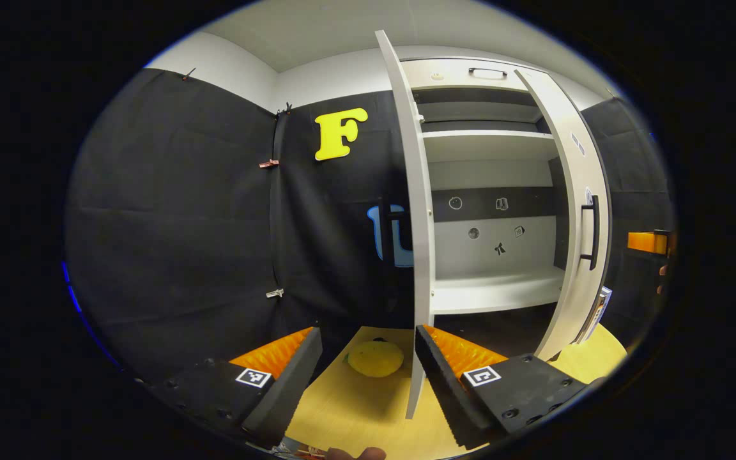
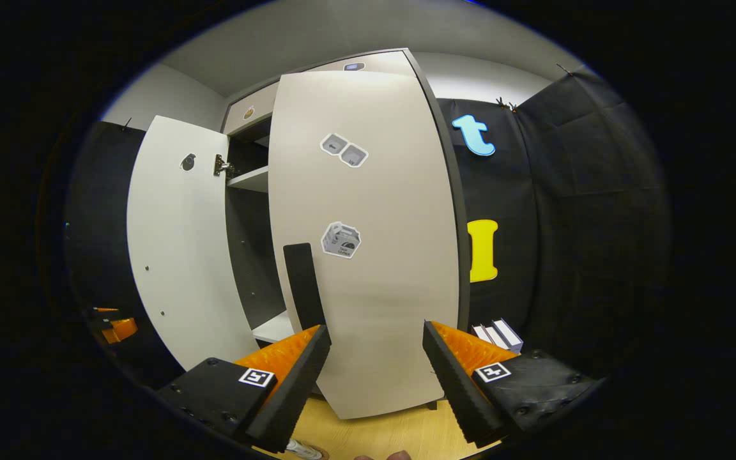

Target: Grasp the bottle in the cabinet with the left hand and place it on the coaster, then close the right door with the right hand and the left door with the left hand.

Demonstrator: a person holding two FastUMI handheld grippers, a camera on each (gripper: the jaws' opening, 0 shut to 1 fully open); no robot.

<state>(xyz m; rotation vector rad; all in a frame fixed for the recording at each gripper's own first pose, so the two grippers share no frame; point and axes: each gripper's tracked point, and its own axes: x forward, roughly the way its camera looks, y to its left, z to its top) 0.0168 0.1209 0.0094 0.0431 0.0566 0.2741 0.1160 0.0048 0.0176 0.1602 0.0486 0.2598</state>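
The white cabinet (image 1: 496,291) stands with both doors open and its shelves bare. In the left gripper view its left door (image 1: 414,211) is edge-on straight ahead, and the right door (image 1: 575,211) with a black handle (image 1: 591,233) hangs farther right. My left gripper (image 1: 367,332) is open with nothing between its fingers. Beyond them a yellow rounded thing (image 1: 375,358) lies on the wooden table (image 1: 355,409); whether it is the coaster or the bottle I cannot tell. My right gripper (image 2: 375,327) is open, close in front of the right door's outer face (image 2: 374,255), its handle (image 2: 304,284) just left.
Black cloth walls close in the booth on both sides. White boxes (image 2: 501,333) stand on the table behind the right door. The other gripper's orange part (image 1: 646,241) shows past the right door, with a hand beside it. The left door's inner face (image 2: 176,243) swings out wide.
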